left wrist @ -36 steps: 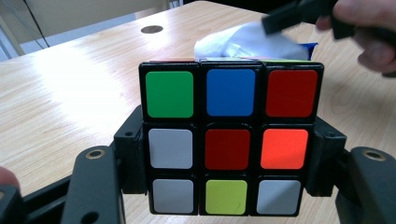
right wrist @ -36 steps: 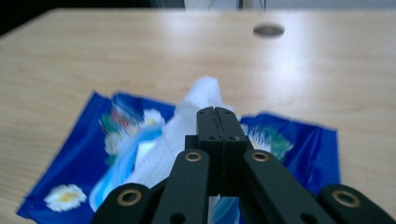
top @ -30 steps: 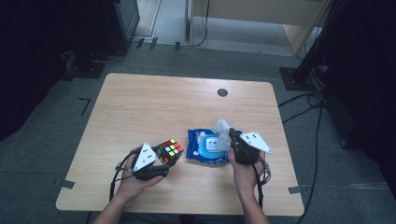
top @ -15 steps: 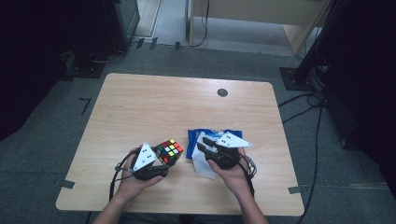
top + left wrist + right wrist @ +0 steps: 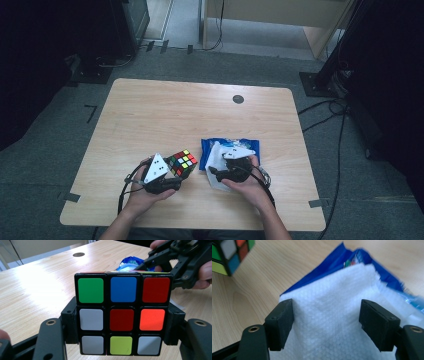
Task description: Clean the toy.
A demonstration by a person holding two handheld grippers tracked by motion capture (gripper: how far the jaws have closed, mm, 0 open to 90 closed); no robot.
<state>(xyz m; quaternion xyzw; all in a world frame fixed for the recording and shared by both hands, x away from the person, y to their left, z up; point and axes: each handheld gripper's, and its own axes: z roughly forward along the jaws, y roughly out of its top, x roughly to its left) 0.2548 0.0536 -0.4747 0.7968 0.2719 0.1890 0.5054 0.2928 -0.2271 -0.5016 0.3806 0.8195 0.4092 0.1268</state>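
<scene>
Sadly, blue packet [image 5: 231, 148] print (blurred) stays unreadable.

A light wooden counter [image 5: 150, 115] stands on grey carpet floor [image 5: 45, 150]; black cables [image 5: 330, 107] trail at three o'clock.

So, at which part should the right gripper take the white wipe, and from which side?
Probably at the raised fold of the white wipe, coming from above, along the ridge. It stands up over the blue packet and already lies between the open right gripper pads, so closing there should pinch cloth alone.
</scene>
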